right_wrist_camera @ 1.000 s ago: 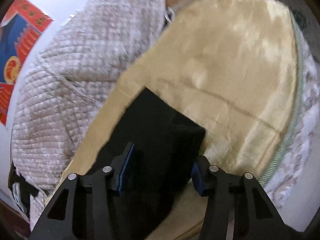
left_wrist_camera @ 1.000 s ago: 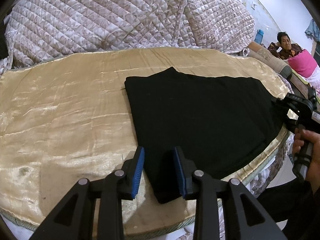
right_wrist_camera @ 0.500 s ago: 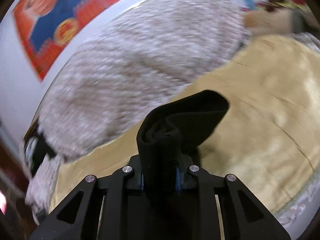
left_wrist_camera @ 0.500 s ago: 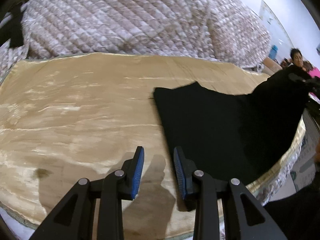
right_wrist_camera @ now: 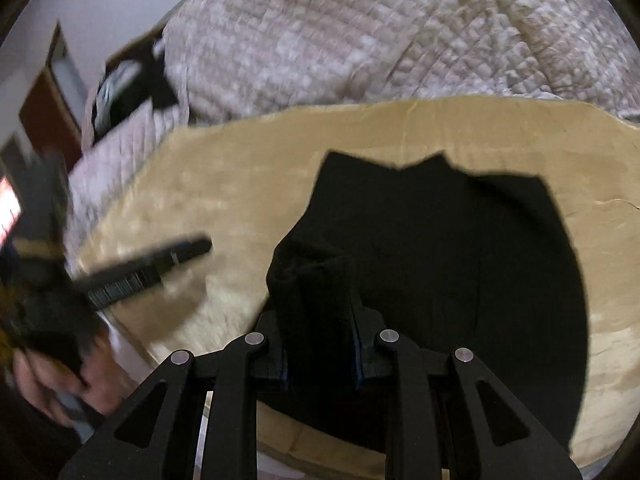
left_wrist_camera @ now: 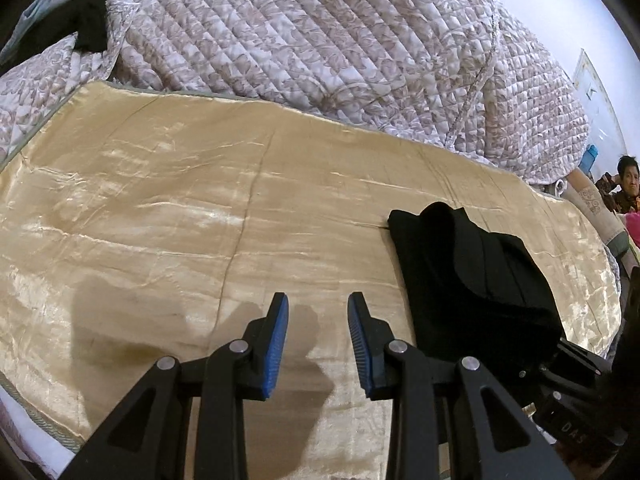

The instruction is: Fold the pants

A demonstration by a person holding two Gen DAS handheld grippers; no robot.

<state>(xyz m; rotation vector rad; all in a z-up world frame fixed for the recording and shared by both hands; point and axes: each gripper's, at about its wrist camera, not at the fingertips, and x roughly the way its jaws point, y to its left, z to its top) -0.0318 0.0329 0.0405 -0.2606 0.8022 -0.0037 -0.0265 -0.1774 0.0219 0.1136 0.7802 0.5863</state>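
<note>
The black pants [left_wrist_camera: 472,276] lie folded over on the gold satin sheet [left_wrist_camera: 200,216], to the right in the left wrist view. My left gripper [left_wrist_camera: 318,340] is open and empty, over bare sheet just left of the pants. My right gripper [right_wrist_camera: 320,356] is shut on a bunched edge of the pants [right_wrist_camera: 440,256], held over the folded pile. The right gripper's body [left_wrist_camera: 576,396] shows at the lower right of the left wrist view. The left gripper [right_wrist_camera: 152,268] shows blurred at the left of the right wrist view.
A quilted patterned blanket [left_wrist_camera: 320,40] is piled along the far side of the sheet. The sheet's near edge [left_wrist_camera: 36,416] drops off at the lower left. A person [left_wrist_camera: 626,184] sits at the far right. Dark clothes [left_wrist_camera: 88,20] lie at the upper left.
My right gripper closed on the pants' end and carried it over onto the rest, making a shorter pile. My left gripper moved left off the pants, still open.
</note>
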